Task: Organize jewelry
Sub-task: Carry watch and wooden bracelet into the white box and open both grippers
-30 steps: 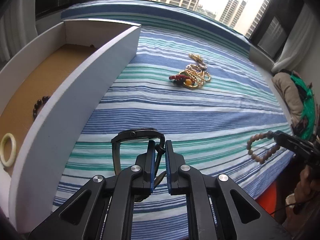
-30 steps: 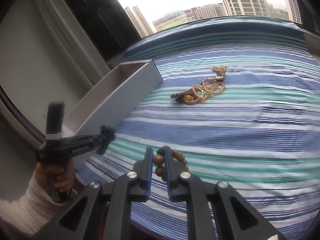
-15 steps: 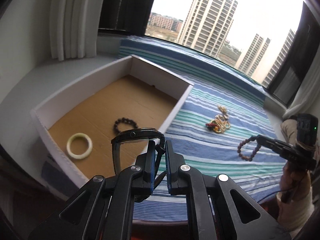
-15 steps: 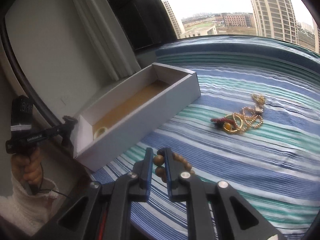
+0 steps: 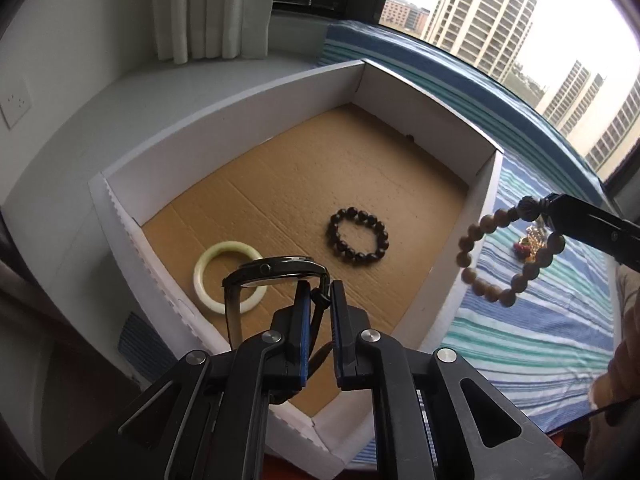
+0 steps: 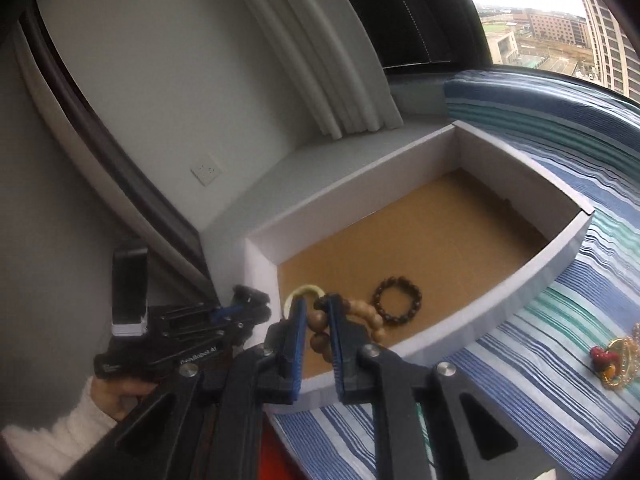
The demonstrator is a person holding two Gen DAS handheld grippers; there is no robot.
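L claw (image 5: 320, 300) grips the watch (image 5: 276, 274) right over the box (image 5: 460, 148), R claw (image 6: 318, 320) w/ bead bracelet (image 6: 366, 318) is by its edge.

Both tools moved from over striped bedding to over box (image 5: 248, 136) w/ watch (image 5: 276, 271) & bead bracelet (image 5: 506, 256).

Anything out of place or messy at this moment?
Only the tangled heap of gold chains and red beads left on the striped cloth, outside the box. Inside, the pale bangle and dark bracelet lie flat.
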